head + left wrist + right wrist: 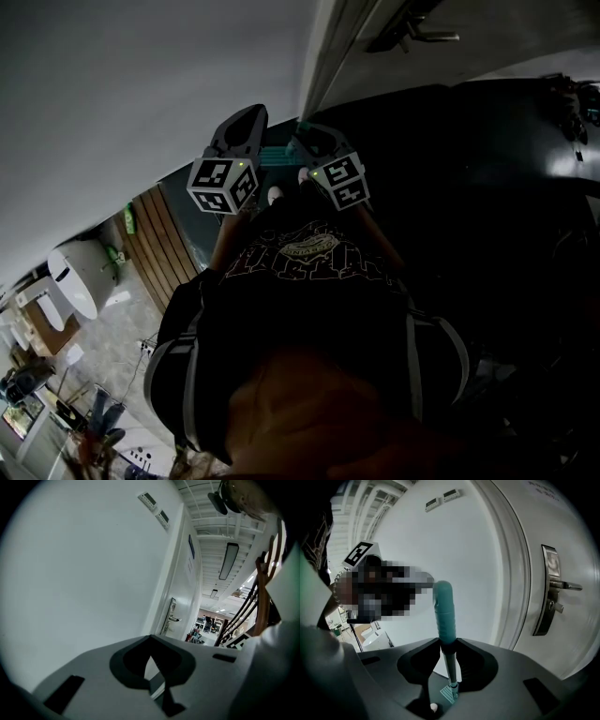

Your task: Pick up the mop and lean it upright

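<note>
Much of the head view is very dark, and the person's black shirt (309,309) fills the middle, so the floor under it is hidden. Only a short teal bit of the mop (274,156) shows there, between the two grippers. In the right gripper view, the right gripper (443,644) has its jaws closed tight on the mop pole, just under the fat teal grip. The pole points at the white wall (454,550). The mop's head (449,693) is tiny, and the gripper's grey body covers part of it. The left gripper (151,641) has its jaws together and holds nothing (only a thin light gap shows). A white door (567,536) with a metal handle (562,585) stands just beside the mop. A white toilet (80,272) sits far down on the left.
</note>
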Motion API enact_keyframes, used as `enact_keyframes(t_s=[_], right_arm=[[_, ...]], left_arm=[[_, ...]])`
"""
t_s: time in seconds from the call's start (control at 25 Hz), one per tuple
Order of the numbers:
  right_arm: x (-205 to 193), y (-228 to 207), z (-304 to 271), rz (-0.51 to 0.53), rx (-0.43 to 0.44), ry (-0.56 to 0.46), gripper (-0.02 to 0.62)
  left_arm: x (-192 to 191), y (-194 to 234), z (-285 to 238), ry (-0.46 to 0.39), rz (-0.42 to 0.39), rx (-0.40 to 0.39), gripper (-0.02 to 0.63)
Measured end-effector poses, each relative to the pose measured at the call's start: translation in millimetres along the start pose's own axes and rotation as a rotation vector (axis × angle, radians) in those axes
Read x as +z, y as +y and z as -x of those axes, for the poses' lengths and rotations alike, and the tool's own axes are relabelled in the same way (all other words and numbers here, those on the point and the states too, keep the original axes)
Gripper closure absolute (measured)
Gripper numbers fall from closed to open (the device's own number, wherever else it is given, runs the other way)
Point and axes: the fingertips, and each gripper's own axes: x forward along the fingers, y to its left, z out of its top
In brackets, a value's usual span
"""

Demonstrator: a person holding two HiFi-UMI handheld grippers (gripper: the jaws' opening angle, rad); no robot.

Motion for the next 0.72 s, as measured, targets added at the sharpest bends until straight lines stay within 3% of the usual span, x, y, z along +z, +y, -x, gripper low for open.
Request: enact_keyframes(t_s=[0.72], right_arm=[[-0.4,0.7,0.7,-0.004,0.011,-0.010,0.480]], left_arm=[[-3.2,-7.4,-0.1,0.003,-0.024,0.000,0.558]])
